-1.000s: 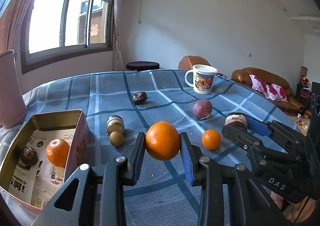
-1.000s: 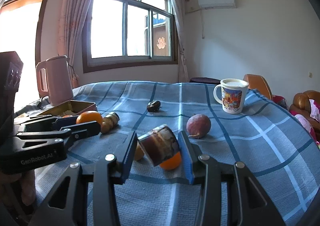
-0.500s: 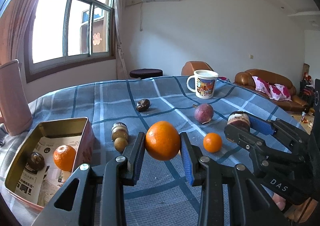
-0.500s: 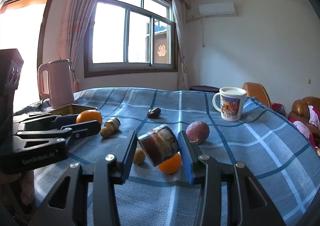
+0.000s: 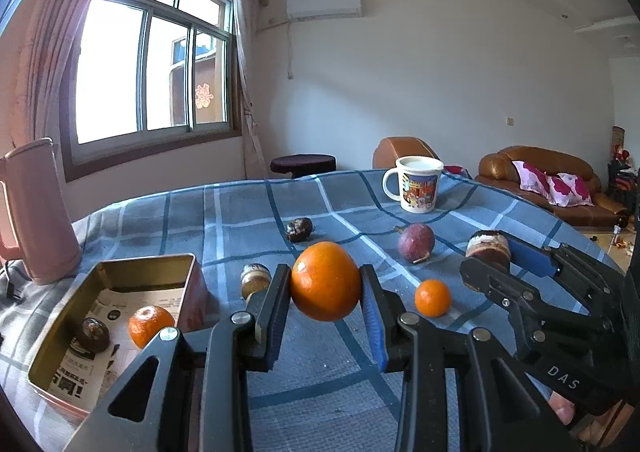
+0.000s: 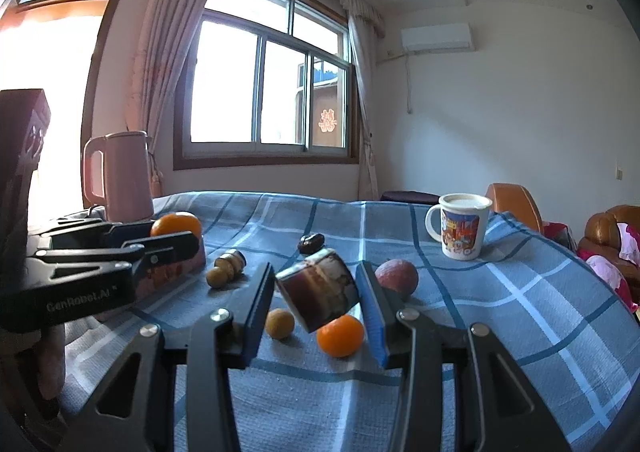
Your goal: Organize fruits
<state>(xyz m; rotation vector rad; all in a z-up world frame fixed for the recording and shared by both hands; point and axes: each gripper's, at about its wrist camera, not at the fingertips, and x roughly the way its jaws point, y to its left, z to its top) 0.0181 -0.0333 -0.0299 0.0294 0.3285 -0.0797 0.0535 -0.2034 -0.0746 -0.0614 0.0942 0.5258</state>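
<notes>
My left gripper (image 5: 325,288) is shut on a large orange (image 5: 325,280) and holds it above the blue checked cloth, right of the open metal tin (image 5: 60,388). The tin holds a small orange (image 5: 150,326) and a dark round fruit (image 5: 93,334). My right gripper (image 6: 316,294) is shut on a brown layered cup (image 6: 318,294), tilted, above the cloth. On the cloth lie a small orange (image 5: 432,298), a purple passion fruit (image 5: 416,242), a dark fruit (image 5: 299,228), a second small cup (image 5: 255,278) and a yellow-brown longan (image 6: 279,324).
A white cartoon mug (image 5: 418,187) stands at the far side of the table. A pink kettle (image 5: 34,211) stands left of the tin. Sofas (image 5: 552,183) and a stool (image 5: 302,163) lie beyond the table.
Both grippers have risen and drawn back a little with their loads; the table now sits lower and farther in both views. Both grips are unchanged.
</notes>
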